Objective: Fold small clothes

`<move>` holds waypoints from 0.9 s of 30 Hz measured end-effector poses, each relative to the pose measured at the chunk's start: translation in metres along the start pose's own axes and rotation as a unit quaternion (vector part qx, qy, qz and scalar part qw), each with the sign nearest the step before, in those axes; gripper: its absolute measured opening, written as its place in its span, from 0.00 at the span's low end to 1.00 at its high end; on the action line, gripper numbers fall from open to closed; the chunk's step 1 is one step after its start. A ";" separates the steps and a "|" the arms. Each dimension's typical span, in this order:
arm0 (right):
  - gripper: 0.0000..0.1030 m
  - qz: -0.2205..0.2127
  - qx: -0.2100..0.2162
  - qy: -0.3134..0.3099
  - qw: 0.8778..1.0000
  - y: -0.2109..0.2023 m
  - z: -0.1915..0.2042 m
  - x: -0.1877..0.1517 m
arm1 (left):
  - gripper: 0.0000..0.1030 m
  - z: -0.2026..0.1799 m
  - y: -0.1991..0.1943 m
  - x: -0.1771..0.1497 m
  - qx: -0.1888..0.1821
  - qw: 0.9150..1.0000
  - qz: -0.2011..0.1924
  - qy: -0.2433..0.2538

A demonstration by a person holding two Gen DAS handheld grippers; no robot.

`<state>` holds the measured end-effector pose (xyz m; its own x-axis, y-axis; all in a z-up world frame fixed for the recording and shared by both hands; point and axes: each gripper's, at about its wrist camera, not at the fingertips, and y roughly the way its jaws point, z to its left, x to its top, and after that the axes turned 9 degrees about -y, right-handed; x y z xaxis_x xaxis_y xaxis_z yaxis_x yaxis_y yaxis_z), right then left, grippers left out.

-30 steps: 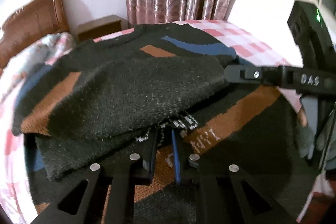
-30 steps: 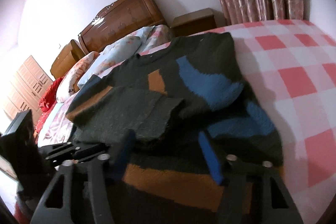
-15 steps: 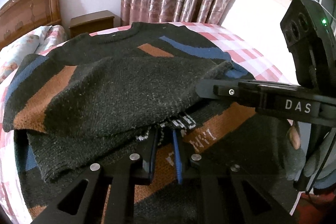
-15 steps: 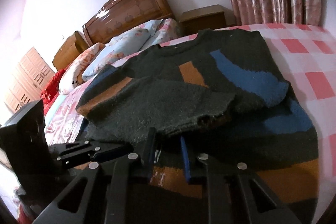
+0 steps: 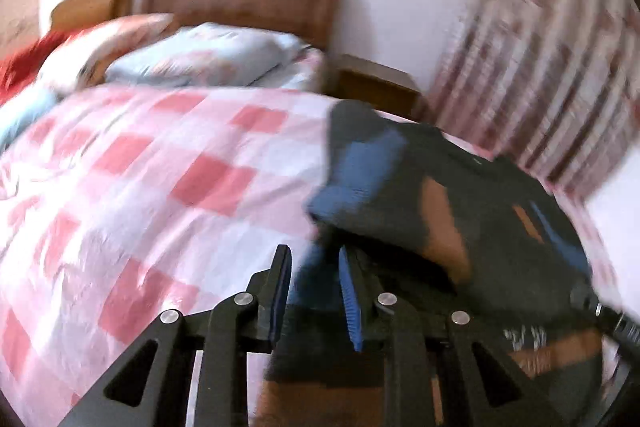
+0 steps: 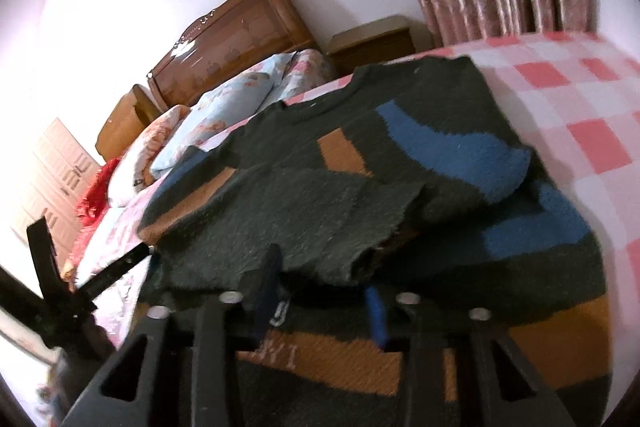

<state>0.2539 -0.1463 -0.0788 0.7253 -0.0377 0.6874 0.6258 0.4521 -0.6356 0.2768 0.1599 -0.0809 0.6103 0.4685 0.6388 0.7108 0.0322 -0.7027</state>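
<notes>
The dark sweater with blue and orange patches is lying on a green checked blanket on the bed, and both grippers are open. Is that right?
Almost. The blanket is pink and white checked, not green; the right wrist view shows it clearly. The rest holds: the sweater lies on it on the bed, and the left gripper and right gripper both have their jaws apart.

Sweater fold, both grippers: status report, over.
Left gripper open, empty, at sweater's left edge. Right gripper open, empty, at hem. Sleeves folded in; body fold not yet done. Nothing in the way on checked bedspread.
</notes>
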 end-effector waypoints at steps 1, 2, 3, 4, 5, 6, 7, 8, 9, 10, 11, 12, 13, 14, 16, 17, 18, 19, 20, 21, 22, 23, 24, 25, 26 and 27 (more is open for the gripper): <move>1.00 0.000 -0.008 -0.004 1.000 0.001 0.000 0.000 | 0.24 0.002 0.003 0.001 0.005 1.000 0.006 -0.005; 1.00 0.000 -0.011 -0.007 1.000 0.001 0.001 0.001 | 0.24 0.002 0.009 0.001 0.007 1.000 0.018 -0.004; 1.00 -0.006 -0.013 -0.011 1.000 0.000 0.002 0.002 | 0.24 0.000 0.011 0.002 0.009 1.000 0.022 -0.001; 1.00 -0.017 -0.015 -0.023 0.999 -0.004 0.006 0.003 | 0.24 -0.002 0.012 0.002 0.014 1.000 0.023 0.004; 1.00 -0.026 -0.017 -0.035 0.999 -0.008 0.009 0.004 | 0.24 -0.003 0.012 0.002 0.022 1.000 0.019 0.007; 1.00 -0.039 -0.021 -0.054 0.998 -0.015 0.016 0.008 | 0.24 -0.004 0.011 0.002 0.030 0.999 0.016 0.007; 1.00 -0.049 -0.022 -0.065 0.996 -0.020 0.019 0.010 | 0.24 -0.005 0.013 0.001 0.034 0.999 0.018 0.008; 1.00 -0.064 -0.023 -0.077 0.995 -0.027 0.023 0.015 | 0.24 -0.006 0.016 0.002 0.039 0.999 0.023 0.012; 1.00 -0.075 -0.025 -0.085 0.993 -0.033 0.024 0.019 | 0.24 -0.008 0.016 0.002 0.040 0.999 0.023 0.017; 1.00 -0.084 -0.029 -0.092 0.992 -0.039 0.024 0.024 | 0.24 -0.012 0.017 0.004 0.040 0.999 0.019 0.023; 1.00 -0.090 -0.030 -0.092 0.991 -0.043 0.023 0.028 | 0.24 -0.016 0.015 0.007 0.038 0.999 0.007 0.030; 1.00 -0.095 -0.030 -0.087 0.991 -0.046 0.019 0.033 | 0.24 -0.020 0.014 0.010 0.035 0.999 -0.006 0.039; 1.00 -0.098 -0.030 -0.081 0.991 -0.048 0.014 0.037 | 0.24 -0.023 0.014 0.013 0.035 0.998 -0.009 0.046; 1.00 -0.101 -0.033 -0.076 0.991 -0.049 0.010 0.041 | 0.24 -0.030 0.018 0.017 0.033 0.998 -0.004 0.055; 1.00 -0.108 -0.041 -0.071 0.991 -0.050 0.002 0.050 | 0.24 -0.032 0.026 0.022 0.032 0.998 0.009 0.053; 1.00 -0.111 -0.049 -0.071 0.990 -0.050 -0.003 0.053 | 0.24 -0.032 0.032 0.022 0.033 0.998 0.015 0.052; 1.00 -0.113 -0.060 -0.070 0.989 -0.050 -0.009 0.055 | 0.25 -0.034 0.033 0.017 0.032 0.998 0.015 0.055; 1.00 -0.110 -0.068 -0.066 0.989 -0.048 -0.014 0.056 | 0.26 -0.033 0.033 0.014 0.028 0.998 0.019 0.057; 1.00 -0.105 -0.075 -0.058 0.990 -0.044 -0.021 0.057 | 0.26 -0.032 0.031 0.014 0.022 0.998 0.016 0.059; 1.00 -0.098 -0.080 -0.047 0.991 -0.040 -0.031 0.057 | 0.26 -0.031 0.030 0.013 0.014 0.998 0.016 0.056; 1.00 -0.089 -0.087 -0.036 0.992 -0.034 -0.041 0.054 | 0.27 -0.028 0.029 0.012 0.006 0.998 0.019 0.052; 1.00 -0.076 -0.095 -0.025 0.992 -0.027 -0.051 0.049 | 0.28 -0.027 0.029 0.012 0.002 0.999 0.021 0.048; 1.00 -0.067 -0.099 -0.016 0.993 -0.022 -0.058 0.044 | 0.29 -0.025 0.029 0.013 -0.004 0.999 0.022 0.043; 1.00 -0.056 -0.098 -0.001 0.994 -0.016 -0.066 0.038 | 0.29 -0.024 0.028 0.012 -0.008 0.999 0.021 0.040; 1.00 -0.049 -0.093 0.011 0.994 -0.013 -0.071 0.036 | 0.29 -0.024 0.028 0.012 -0.010 0.999 0.019 0.040; 1.00 -0.059 -0.096 0.008 0.994 -0.017 -0.070 0.039 | 0.29 -0.025 0.027 0.011 -0.008 0.999 0.016 0.041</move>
<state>0.2909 -0.2176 -0.0656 0.6469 -0.0945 0.7567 0.7489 0.2658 -0.6071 0.3114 0.1441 -0.0848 0.6590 0.3959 0.6396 0.6955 0.0030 -0.7185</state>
